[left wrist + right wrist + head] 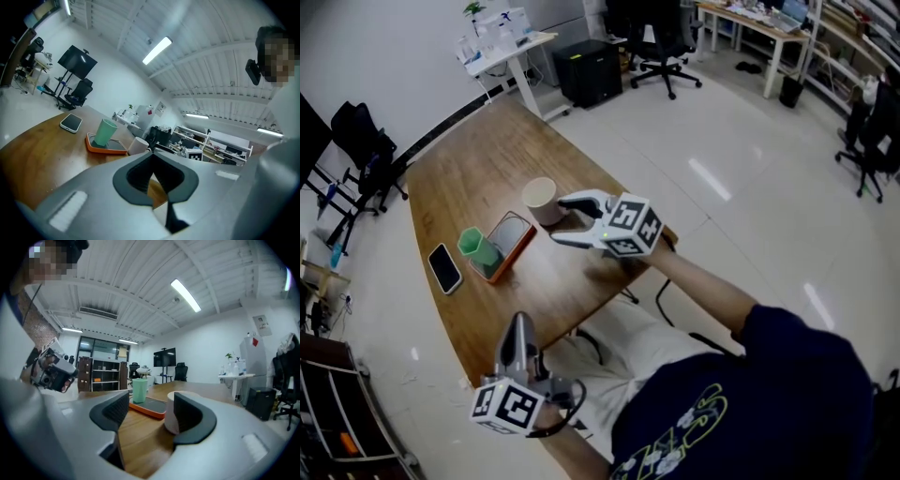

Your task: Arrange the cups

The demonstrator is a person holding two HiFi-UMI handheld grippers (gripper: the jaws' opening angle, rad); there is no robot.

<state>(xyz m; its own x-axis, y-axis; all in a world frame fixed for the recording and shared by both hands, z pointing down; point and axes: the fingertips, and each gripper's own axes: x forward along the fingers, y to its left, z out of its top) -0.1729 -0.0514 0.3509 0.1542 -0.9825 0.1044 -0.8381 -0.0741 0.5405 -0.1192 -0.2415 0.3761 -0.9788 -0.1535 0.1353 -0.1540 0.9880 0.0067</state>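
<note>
A cream paper cup [541, 197] stands upright on the wooden table [469, 178]. My right gripper [560, 218] is open just short of it. In the right gripper view the cream cup [170, 412] sits partly behind the right-hand pad, with nothing pressed between the pads. A green cup [473, 246] stands upright on an orange tray [514, 242], a little to the left of the cream cup. My left gripper [520, 325] hovers at the table's near edge, shut and empty. It looks toward the green cup [105, 132] and the orange tray [110, 149].
A smartphone [444, 267] lies flat on the table left of the tray. The person's lap and legs are at the near table edge. Office chairs, a white side table and black cabinets stand on the floor beyond the table.
</note>
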